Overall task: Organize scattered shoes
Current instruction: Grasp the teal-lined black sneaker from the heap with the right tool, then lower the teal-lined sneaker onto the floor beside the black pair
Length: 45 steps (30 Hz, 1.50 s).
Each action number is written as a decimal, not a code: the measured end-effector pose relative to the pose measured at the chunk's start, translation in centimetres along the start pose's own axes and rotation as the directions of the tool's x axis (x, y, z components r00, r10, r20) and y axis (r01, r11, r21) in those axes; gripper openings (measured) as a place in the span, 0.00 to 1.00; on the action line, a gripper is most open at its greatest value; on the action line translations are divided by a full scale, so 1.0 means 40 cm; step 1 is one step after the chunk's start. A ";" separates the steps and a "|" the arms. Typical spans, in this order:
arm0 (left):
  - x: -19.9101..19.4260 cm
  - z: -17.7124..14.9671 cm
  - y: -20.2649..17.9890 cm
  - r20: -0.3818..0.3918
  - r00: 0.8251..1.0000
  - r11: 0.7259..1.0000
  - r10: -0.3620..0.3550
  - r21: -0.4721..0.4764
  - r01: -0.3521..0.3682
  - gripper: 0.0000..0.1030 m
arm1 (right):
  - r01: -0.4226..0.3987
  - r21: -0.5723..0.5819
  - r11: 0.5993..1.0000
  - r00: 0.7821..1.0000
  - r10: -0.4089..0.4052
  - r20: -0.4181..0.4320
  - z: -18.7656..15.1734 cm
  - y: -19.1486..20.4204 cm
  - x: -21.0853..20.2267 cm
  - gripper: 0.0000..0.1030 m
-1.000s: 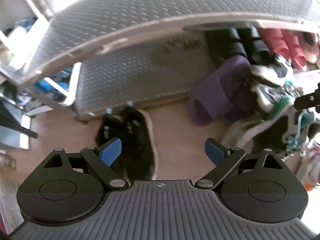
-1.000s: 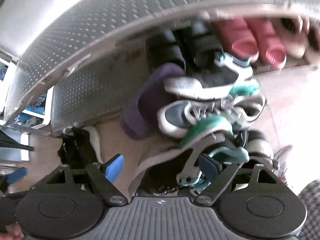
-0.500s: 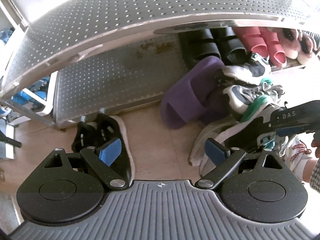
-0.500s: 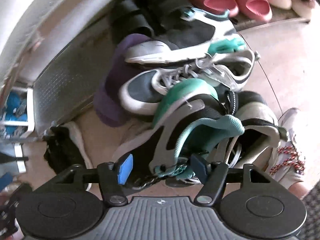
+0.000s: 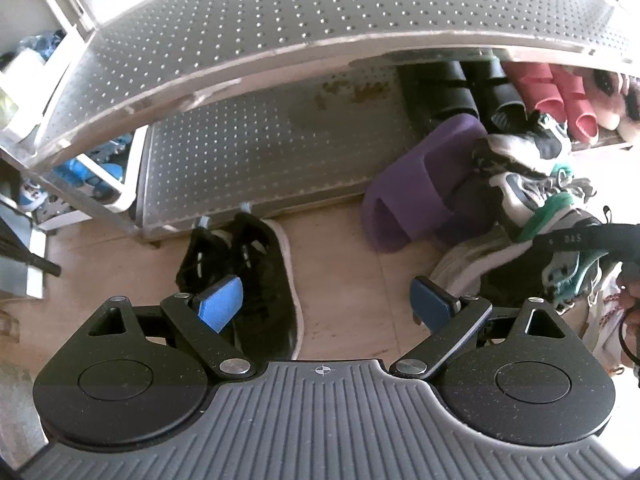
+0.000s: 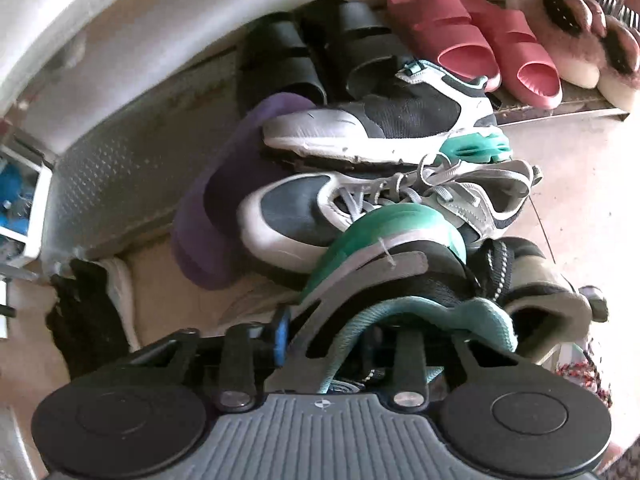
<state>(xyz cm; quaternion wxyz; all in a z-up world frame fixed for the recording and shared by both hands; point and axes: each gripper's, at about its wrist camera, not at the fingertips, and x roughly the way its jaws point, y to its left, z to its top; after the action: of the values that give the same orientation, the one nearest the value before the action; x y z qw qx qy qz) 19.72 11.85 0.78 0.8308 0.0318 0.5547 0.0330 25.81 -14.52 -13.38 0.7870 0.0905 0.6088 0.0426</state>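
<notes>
A heap of shoes lies on the floor in front of a metal rack: a purple slide (image 5: pixel 416 192), grey-and-teal sneakers (image 6: pixel 380 132) and a black sneaker (image 5: pixel 256 276) apart on the left. My right gripper (image 6: pixel 332 340) is shut on the heel of a teal-and-grey sneaker (image 6: pixel 384 264) at the front of the heap. My left gripper (image 5: pixel 326 304) is open and empty above the floor, between the black sneaker and the heap. The right gripper's body shows in the left wrist view (image 5: pixel 592 238).
The perforated metal rack (image 5: pixel 280 60) has a bare lower shelf (image 5: pixel 256 160) on the left. Black sandals (image 6: pixel 320 44), pink slides (image 6: pixel 480 44) and fluffy slippers (image 6: pixel 580 36) stand on its right part. A white shoe with red laces (image 6: pixel 580 372) lies at the right.
My right gripper dropped onto the teal-and-grey sneaker's heel and closed on it. My left gripper pulled back, bringing more of the rack and floor into view.
</notes>
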 end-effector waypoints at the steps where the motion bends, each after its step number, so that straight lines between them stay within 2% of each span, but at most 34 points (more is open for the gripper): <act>1: -0.007 0.000 0.009 0.010 1.000 1.000 0.004 -0.007 -0.004 0.91 | -0.020 -0.014 1.000 1.000 0.020 0.001 -0.006 0.010 -0.023 0.22; 4: -0.022 -0.005 0.034 0.029 0.999 0.999 0.015 -0.029 -0.014 0.91 | -0.088 -0.102 0.991 0.996 0.086 -0.021 -0.037 0.069 -0.090 0.16; 8: -0.029 -0.022 0.078 0.030 0.999 0.997 0.032 -0.065 -0.030 0.91 | -0.153 -0.257 0.954 0.988 0.145 -0.048 -0.092 0.195 -0.153 0.13; 11: -0.030 -0.041 0.114 0.023 0.999 0.995 0.048 -0.086 -0.046 0.91 | -0.177 -0.282 0.943 0.983 0.156 -0.095 -0.110 0.285 -0.136 0.13; 14: -0.033 -0.060 0.153 0.017 0.998 0.992 0.064 -0.106 -0.062 0.91 | -0.165 -0.272 0.948 0.983 0.135 -0.124 -0.112 0.356 -0.079 0.14; 16: -0.030 -0.068 0.177 0.006 0.997 0.989 0.082 -0.123 -0.080 0.91 | -0.116 -0.312 0.943 0.987 0.073 -0.144 -0.113 0.416 -0.016 0.23; 17: -0.027 -0.069 0.186 0.000 0.996 0.987 0.090 -0.133 -0.089 0.91 | -0.076 -0.341 0.937 0.990 0.030 -0.139 -0.113 0.435 0.001 0.24; 18: -0.025 -0.069 0.194 -0.005 0.995 0.985 0.095 -0.142 -0.095 0.91 | -0.033 -0.373 0.927 0.992 -0.014 -0.123 -0.109 0.454 0.011 0.29; 19: -0.024 -0.068 0.197 -0.004 0.996 0.985 0.094 -0.147 -0.094 0.91 | -0.018 -0.393 0.919 0.994 -0.024 -0.104 -0.105 0.464 0.003 0.36; 20: -0.025 -0.068 0.196 0.000 0.996 0.985 0.089 -0.145 -0.088 0.91 | -0.012 -0.411 0.911 0.996 -0.027 -0.088 -0.099 0.472 -0.009 0.39; 22: -0.026 -0.068 0.190 0.007 0.997 0.988 0.078 -0.135 -0.076 0.91 | -0.049 -0.457 0.888 0.997 0.019 -0.071 -0.072 0.466 -0.074 0.58; 24: -0.015 -0.074 0.177 0.002 0.997 0.991 0.073 -0.117 -0.072 0.91 | -0.080 -0.477 0.875 0.996 0.054 -0.068 -0.051 0.451 -0.121 0.70; 27: 0.016 -0.089 0.154 -0.028 0.997 0.994 0.069 -0.088 -0.071 0.91 | -0.168 -0.448 0.878 0.986 0.144 -0.086 -0.009 0.389 -0.179 0.77; 28: 0.029 -0.094 0.148 -0.041 0.997 0.994 0.067 -0.084 -0.071 0.90 | -0.185 -0.415 0.891 0.983 0.166 -0.082 -0.001 0.367 -0.183 0.79; 30: 0.066 -0.108 0.134 -0.075 0.995 0.995 0.062 -0.073 -0.068 0.88 | -0.207 -0.293 0.934 0.978 0.192 -0.079 0.019 0.314 -0.172 0.78; 31: 0.089 -0.113 0.123 -0.093 0.994 0.996 0.058 -0.066 -0.064 0.87 | -0.201 -0.184 0.962 0.978 0.185 -0.101 0.032 0.285 -0.154 0.78; 32: 0.114 -0.117 0.108 -0.111 0.992 0.997 0.054 -0.057 -0.060 0.86 | -0.208 -0.108 0.972 0.973 0.193 -0.128 0.043 0.267 -0.139 0.78; 33: 0.128 -0.120 0.100 -0.120 0.991 0.997 0.050 -0.051 -0.057 0.86 | -0.237 -0.081 0.968 0.962 0.222 -0.162 0.051 0.262 -0.129 0.76; 35: 0.171 -0.123 0.061 -0.132 0.990 0.999 0.041 -0.007 -0.042 0.87 | -0.300 -0.057 0.952 0.936 0.283 -0.208 0.067 0.257 -0.118 0.74; 36: 0.190 -0.123 0.043 -0.134 0.990 0.999 0.040 0.016 -0.038 0.87 | -0.300 -0.057 0.952 0.936 0.283 -0.208 0.074 0.254 -0.122 0.78; 39: 0.256 -0.121 -0.006 -0.157 0.988 0.997 0.005 0.076 0.007 0.89 | -0.284 -0.071 0.956 0.949 0.269 -0.164 0.097 0.245 -0.160 0.80; 42: 0.327 -0.131 -0.050 -0.176 0.983 0.981 -0.054 0.175 0.085 0.89 | -0.317 -0.057 0.947 0.940 0.305 -0.155 0.110 0.231 -0.184 0.81; 45: 0.388 -0.163 -0.077 -0.220 0.974 0.958 -0.055 0.265 0.113 0.89 | -0.330 -0.049 0.943 0.935 0.320 -0.156 0.119 0.208 -0.195 0.82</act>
<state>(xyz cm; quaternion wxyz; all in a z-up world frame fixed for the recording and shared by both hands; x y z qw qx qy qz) 19.69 10.29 -16.25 0.7556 0.1198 0.6394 -0.0770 28.76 -8.16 -3.19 0.7254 0.1572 0.6392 0.2013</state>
